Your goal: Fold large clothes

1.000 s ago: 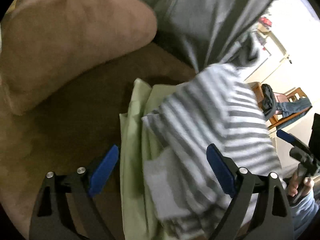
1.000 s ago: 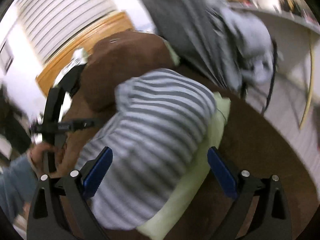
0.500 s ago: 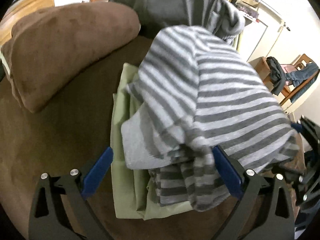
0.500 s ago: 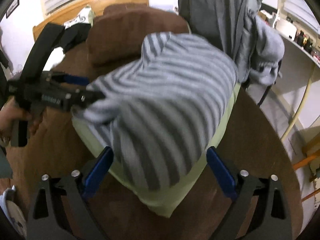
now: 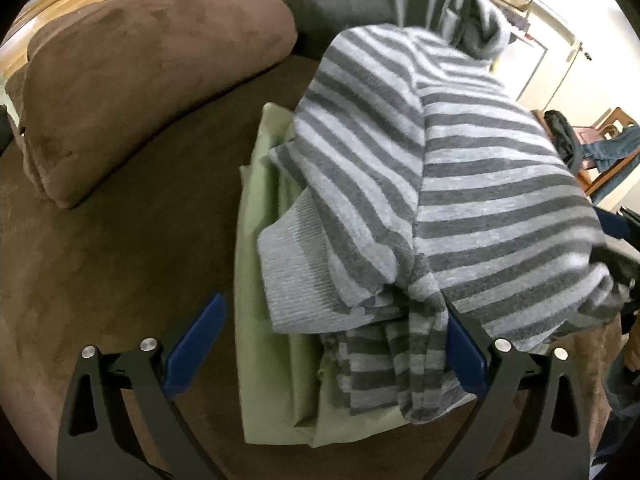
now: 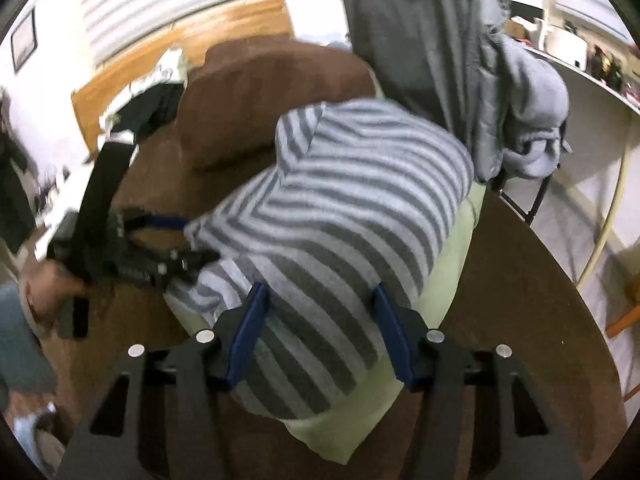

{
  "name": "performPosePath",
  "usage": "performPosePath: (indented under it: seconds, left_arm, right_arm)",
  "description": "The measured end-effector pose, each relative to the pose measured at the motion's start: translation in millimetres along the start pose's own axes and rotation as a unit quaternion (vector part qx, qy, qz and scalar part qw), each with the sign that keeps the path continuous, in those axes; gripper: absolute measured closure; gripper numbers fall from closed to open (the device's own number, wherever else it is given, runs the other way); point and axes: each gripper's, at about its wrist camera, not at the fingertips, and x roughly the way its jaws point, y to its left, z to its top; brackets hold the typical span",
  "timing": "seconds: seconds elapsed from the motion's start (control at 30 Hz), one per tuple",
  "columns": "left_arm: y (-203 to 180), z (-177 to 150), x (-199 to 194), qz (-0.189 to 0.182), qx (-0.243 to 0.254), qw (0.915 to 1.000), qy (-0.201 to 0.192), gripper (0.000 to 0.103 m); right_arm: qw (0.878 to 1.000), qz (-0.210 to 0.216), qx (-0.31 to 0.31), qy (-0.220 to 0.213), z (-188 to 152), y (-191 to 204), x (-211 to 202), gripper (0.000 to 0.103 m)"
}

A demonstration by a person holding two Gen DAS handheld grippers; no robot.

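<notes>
Item: striped grey garment [image 5: 460, 184], heaped mid-frame on a folded pale green cloth [image 5: 272, 360], both on a brown plush surface [image 5: 112, 248]. Brown cushion [image 5: 132, 80], upper left. Grey hooded garment [image 6: 460, 40] hanging at upper centre, directly behind the heap. Wooden chair draped with jeans [image 5: 608, 148], right edge. Left gripper [image 5: 324, 356]: fingers spread wide, the green cloth's edge and striped hem lying between them, unpinched. Right gripper [image 6: 320, 332]: jaws closing, a striped fold between them; contact with the pads cannot be told. The heap hides most of the right gripper in the left view.
</notes>
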Motion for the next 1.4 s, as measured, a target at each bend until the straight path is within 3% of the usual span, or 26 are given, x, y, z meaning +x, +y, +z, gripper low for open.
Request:
performPosePath:
  seconds: [0.3, 0.53, 0.57, 0.6, 0.63, 0.77, 0.93, 1.17, 1.33, 1.4]
  left_arm:
    - [10.2, -8.4, 9.2, -0.035, -0.035, 0.9988, -0.002, 0.005]
    - [2.4, -1.5, -7.1, -0.033, -0.020, 0.9991, -0.015, 0.007]
    - [-0.1, 0.2, -13.0, -0.033, -0.019, 0.9991, -0.017, 0.007]
    - [-2.5, 1.2, -21.4, -0.034, -0.017, 0.9991, -0.020, 0.007]
    - [-4.4, 1.1, -27.0, -0.032, -0.016, 0.9991, -0.023, 0.007]
    - [-17.9, -3.6, -65.5, -0.007, 0.004, 0.9992, -0.038, 0.007]
    - [-33.3, -21.1, -121.3, -0.001, 0.001, 0.9980, -0.064, 0.007]
    - [-73.4, -70.1, -198.5, 0.022, 0.001, 0.9954, -0.093, 0.006]
    - [-105.8, -112.6, -228.3, 0.011, -0.017, 0.9958, -0.089, 0.007]
    - [-119.0, -130.2, -236.2, 0.024, -0.013, 0.9953, -0.093, 0.006]
  right_arm:
    - [1.000, -0.003, 0.004, 0.021, -8.1, -6.0, 7.5, 0.048]
    - [0.999, -0.029, 0.034, -0.005, -5.9, -1.8, -4.8, 0.044]
    - [0.999, -0.035, 0.037, -0.011, -5.6, 0.2, -9.4, 0.032]
    - [0.998, -0.043, 0.041, -0.017, -5.2, 3.2, -15.3, 0.012]
    - [0.998, -0.051, 0.044, -0.020, -4.8, 6.0, -20.4, 0.005]
    - [0.996, -0.068, 0.049, -0.026, -5.4, 19.6, -42.9, 0.006]
    - [0.996, -0.067, 0.047, -0.024, -8.9, 40.3, -78.2, 0.006]
    - [0.997, -0.072, 0.010, -0.022, -34.7, 69.7, -136.5, 0.006]
    - [0.997, -0.072, 0.003, -0.017, -63.2, 88.5, -174.7, 0.006]
    - [0.997, -0.071, -0.005, -0.017, -73.6, 97.4, -184.3, 0.006]
